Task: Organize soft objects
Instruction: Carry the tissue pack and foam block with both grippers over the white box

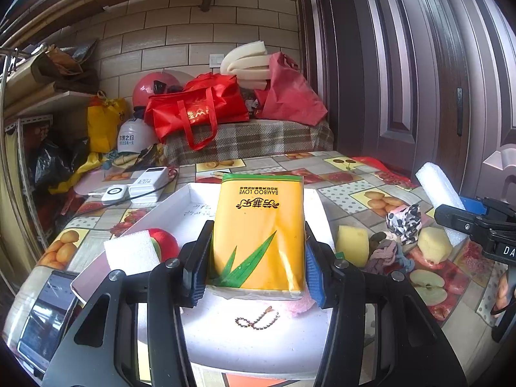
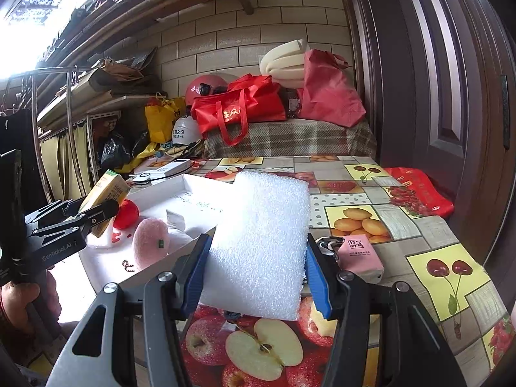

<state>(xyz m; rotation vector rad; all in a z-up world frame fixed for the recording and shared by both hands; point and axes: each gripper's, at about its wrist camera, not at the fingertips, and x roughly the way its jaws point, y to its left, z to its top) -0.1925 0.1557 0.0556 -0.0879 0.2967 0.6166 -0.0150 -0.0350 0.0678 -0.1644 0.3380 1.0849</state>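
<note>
My left gripper (image 1: 254,271) is shut on a yellow tissue pack (image 1: 259,229) and holds it over the white tray (image 1: 180,200). In the tray lie a white foam block (image 1: 130,254), a red soft ball (image 1: 167,242), a pink plush (image 2: 150,242) and a small bead chain (image 1: 256,317). My right gripper (image 2: 258,277) is shut on a white foam sheet (image 2: 261,242), to the right of the tray above the fruit-print tablecloth. From the left wrist view that foam sheet (image 1: 440,195) shows at the far right. Yellow sponges (image 1: 353,243) and cloth scraps (image 1: 387,251) lie between.
A pink tissue packet (image 2: 361,254) lies right of my right gripper. Power banks (image 1: 148,183) sit at the tray's far-left corner, a phone (image 1: 48,316) at the near left. Red bags (image 1: 196,109) and helmets (image 1: 135,135) pile up behind the table. A dark door (image 1: 435,80) stands at right.
</note>
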